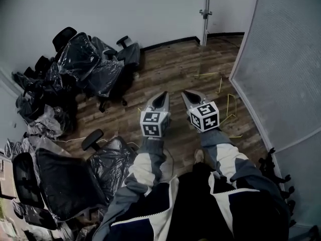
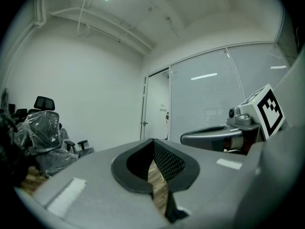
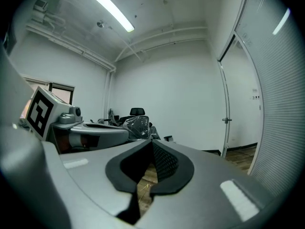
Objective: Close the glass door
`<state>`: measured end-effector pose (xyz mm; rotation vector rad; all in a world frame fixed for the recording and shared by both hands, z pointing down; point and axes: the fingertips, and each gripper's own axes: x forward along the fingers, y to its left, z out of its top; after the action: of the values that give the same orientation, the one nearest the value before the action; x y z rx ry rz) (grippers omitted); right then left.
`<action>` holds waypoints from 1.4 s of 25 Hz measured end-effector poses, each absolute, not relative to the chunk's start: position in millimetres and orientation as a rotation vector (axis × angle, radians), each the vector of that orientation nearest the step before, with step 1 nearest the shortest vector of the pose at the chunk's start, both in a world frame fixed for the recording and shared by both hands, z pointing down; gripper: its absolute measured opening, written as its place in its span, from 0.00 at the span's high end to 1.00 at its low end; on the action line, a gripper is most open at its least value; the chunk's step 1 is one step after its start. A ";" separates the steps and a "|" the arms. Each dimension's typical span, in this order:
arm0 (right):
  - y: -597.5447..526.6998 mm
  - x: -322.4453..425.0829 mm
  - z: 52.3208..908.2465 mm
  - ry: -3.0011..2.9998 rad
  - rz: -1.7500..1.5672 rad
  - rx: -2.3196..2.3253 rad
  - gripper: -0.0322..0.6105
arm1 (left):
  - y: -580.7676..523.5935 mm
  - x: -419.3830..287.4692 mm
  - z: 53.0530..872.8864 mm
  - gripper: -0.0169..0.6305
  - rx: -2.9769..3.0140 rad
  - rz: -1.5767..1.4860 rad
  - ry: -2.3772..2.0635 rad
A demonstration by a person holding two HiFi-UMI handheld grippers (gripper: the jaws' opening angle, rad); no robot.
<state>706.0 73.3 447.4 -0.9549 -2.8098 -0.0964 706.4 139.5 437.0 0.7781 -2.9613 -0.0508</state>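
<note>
Here we are on the wood floor [image 1: 170, 69], and the person has both arms out in front, pale sleeves showing, a gripper in each hand, side by side and just apart. The left gripper [image 1: 163, 95] is pinched right down, tips meeting with nothing between them, only floor showing through the slit behind the pads. The right gripper [image 1: 188, 94] is the same, jaws together and empty, nose tipped slightly toward the floor. Each has its marker cube facing up. The glass door [image 1: 205, 13] is well ahead of both of them, at the far end of the room where the frosted partition [image 1: 286, 59] ends. From here it reads as a slim upright edge with a metal handle fitting partway up, and I can't tell how far it is swung. Neither gripper is anywhere near touching it. Off to the left, a heap of office chairs [image 1: 80, 59] wrapped in plastic crowds the white wall.
</note>
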 end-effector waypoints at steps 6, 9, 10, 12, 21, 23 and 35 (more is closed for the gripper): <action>82.5 641.2 455.8 -2.773 -0.052 -1.075 0.95 | 145.4 648.1 445.9 0.97 0.662 -0.002 -2.956; 79.4 602.2 457.1 -2.750 -0.068 -1.140 0.95 | 140.4 607.2 447.5 0.97 0.614 -0.038 -2.950; 74.6 588.7 457.7 -2.741 -0.078 -1.155 0.95 | 135.3 592.8 447.1 0.97 0.602 -0.063 -2.951; 62.9 560.7 458.3 -2.725 -0.096 -1.178 0.95 | 124.0 564.2 445.0 0.97 0.573 -0.080 -2.960; 11.5 454.5 455.6 -2.714 -0.048 -1.214 0.95 | 74.9 465.7 447.8 0.97 0.542 -0.041 -2.947; 5.2 441.9 461.7 -2.704 -0.029 -1.210 0.95 | 69.1 454.5 451.9 0.97 0.540 -0.035 -2.935; 26.7 365.6 468.6 -2.702 -0.070 -1.216 0.95 | 95.6 374.7 455.8 0.97 0.542 -0.069 -2.958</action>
<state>365.6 26.7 468.6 -1.2163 -2.7023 -0.0702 374.7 95.6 455.8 0.5424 -2.9584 -0.0687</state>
